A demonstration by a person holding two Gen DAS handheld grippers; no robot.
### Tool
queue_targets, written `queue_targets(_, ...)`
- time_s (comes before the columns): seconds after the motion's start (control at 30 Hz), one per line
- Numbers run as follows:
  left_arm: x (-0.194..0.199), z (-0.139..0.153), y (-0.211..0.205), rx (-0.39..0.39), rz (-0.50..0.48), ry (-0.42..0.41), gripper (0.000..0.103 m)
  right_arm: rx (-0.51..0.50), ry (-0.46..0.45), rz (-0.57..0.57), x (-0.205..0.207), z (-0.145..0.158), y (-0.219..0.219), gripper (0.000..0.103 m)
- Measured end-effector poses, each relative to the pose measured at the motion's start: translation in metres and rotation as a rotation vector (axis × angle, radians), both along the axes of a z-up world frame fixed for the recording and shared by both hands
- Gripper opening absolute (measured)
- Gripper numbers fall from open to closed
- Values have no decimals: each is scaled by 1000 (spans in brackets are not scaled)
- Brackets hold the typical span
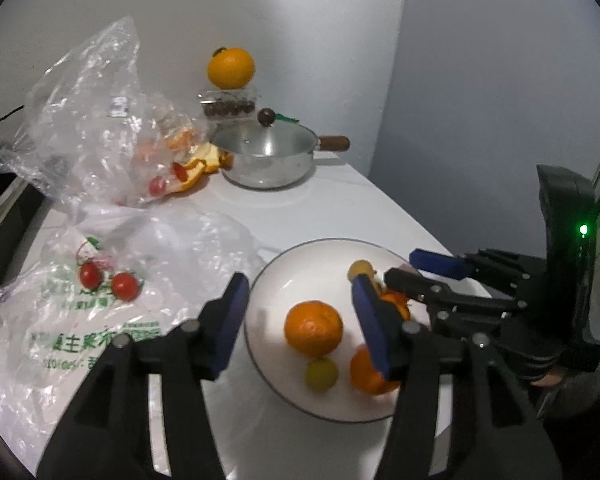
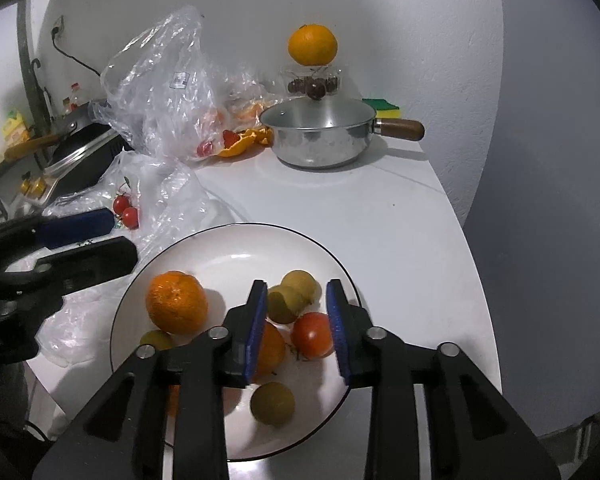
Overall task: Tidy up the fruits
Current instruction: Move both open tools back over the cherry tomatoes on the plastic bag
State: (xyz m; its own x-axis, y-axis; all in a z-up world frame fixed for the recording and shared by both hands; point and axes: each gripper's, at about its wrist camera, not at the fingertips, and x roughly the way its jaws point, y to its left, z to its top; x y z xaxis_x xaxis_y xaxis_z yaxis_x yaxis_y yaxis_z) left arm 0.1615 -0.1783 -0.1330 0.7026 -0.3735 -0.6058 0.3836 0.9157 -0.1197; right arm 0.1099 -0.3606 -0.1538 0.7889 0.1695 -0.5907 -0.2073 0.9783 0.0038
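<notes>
In the lower centre of the left wrist view, the left gripper [image 1: 296, 312] hangs with its blue-padded jaws apart, grasping nothing, over a round white plate with a dark rim [image 1: 268, 280]. A dimpled orange mandarin [image 1: 313, 328] lies on the plate between the jaws, untouched. In the right wrist view the right gripper [image 2: 296, 328] is also released, jaws parted above a red tomato [image 2: 312, 335] on the same plate. Two small red cherry tomatoes [image 1: 108, 280] rest on a crumpled clear plastic bag [image 1: 100, 320] at left.
</notes>
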Motion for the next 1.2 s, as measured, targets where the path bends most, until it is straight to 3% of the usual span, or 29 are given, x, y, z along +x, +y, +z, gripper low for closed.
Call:
queue_targets(0.53,-39,23,66,-17,84,-68,56,-44,-51,32,-22,25,54,36)
queue_targets(1.2,-65,27,142,-40,186,-100,56,-91,-80,144,-33,40,142,37)
